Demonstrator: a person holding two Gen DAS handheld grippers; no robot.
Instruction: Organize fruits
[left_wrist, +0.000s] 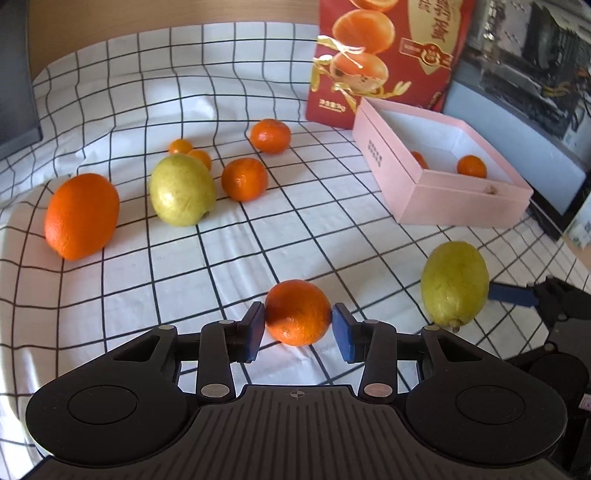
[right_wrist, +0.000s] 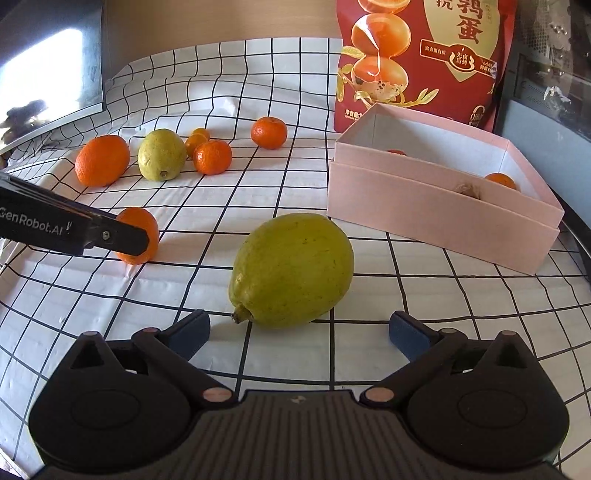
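My left gripper (left_wrist: 299, 330) is shut on a small orange mandarin (left_wrist: 298, 312); both blue pads press its sides, low over the checked cloth. In the right wrist view that mandarin (right_wrist: 142, 236) shows partly behind the left gripper's black finger (right_wrist: 122, 236). A large yellow-green guava (right_wrist: 291, 269) lies just ahead of my right gripper (right_wrist: 299, 330), which stands wide open with nothing between its pads. The same guava (left_wrist: 455, 282) appears at the right of the left wrist view, beside a blue pad (left_wrist: 511, 295) of the right gripper.
An open pink box (right_wrist: 424, 218) at the right holds a small mandarin (right_wrist: 500, 180); a red printed bag (right_wrist: 424, 55) stands behind it. At the far left lie a big orange (left_wrist: 81, 216), a second guava (left_wrist: 181, 190) and several mandarins (left_wrist: 243, 179).
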